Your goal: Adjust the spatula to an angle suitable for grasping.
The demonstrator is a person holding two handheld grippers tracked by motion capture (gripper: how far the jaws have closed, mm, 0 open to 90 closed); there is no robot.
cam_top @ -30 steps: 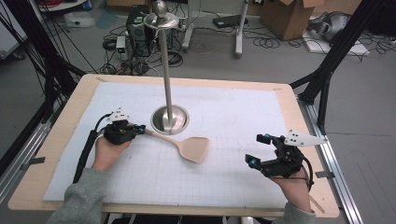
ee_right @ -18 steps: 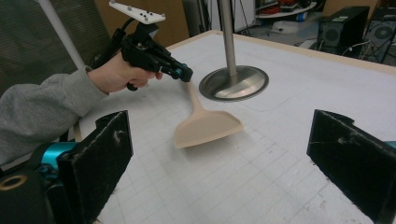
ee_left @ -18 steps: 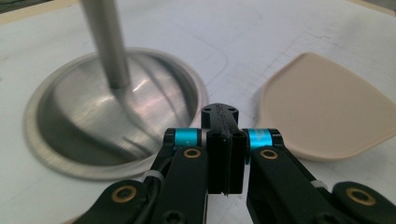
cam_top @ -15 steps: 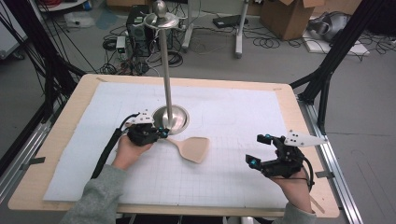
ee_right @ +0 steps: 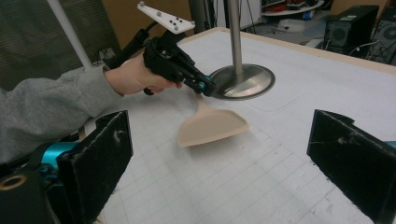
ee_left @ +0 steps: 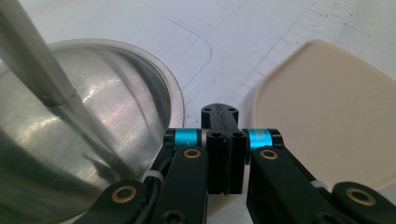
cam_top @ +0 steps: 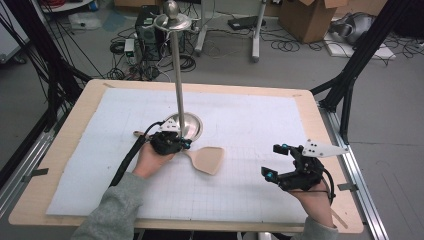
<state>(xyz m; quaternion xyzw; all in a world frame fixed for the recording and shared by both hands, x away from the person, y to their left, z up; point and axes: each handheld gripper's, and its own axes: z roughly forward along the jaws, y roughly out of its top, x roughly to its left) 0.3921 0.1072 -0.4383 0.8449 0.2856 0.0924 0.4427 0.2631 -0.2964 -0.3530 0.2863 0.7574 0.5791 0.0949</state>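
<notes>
A beige spatula lies low over the white gridded mat, its thin handle pointing at the stand. My left gripper is shut on that handle, right beside the round metal base of a tall pole stand. In the left gripper view the jaws are pressed together, with the base to their left and the spatula blade to their right. My right gripper hovers open near the table's front right with nothing between its pads. From there I see the spatula and the left gripper.
The mat covers most of a wooden table. Black frame legs stand at both sides. Behind the table the floor holds cables, a computer tower and cardboard boxes.
My left gripper has carried the spatula to the right, up against the stand's base. The right gripper has stayed where it was.
</notes>
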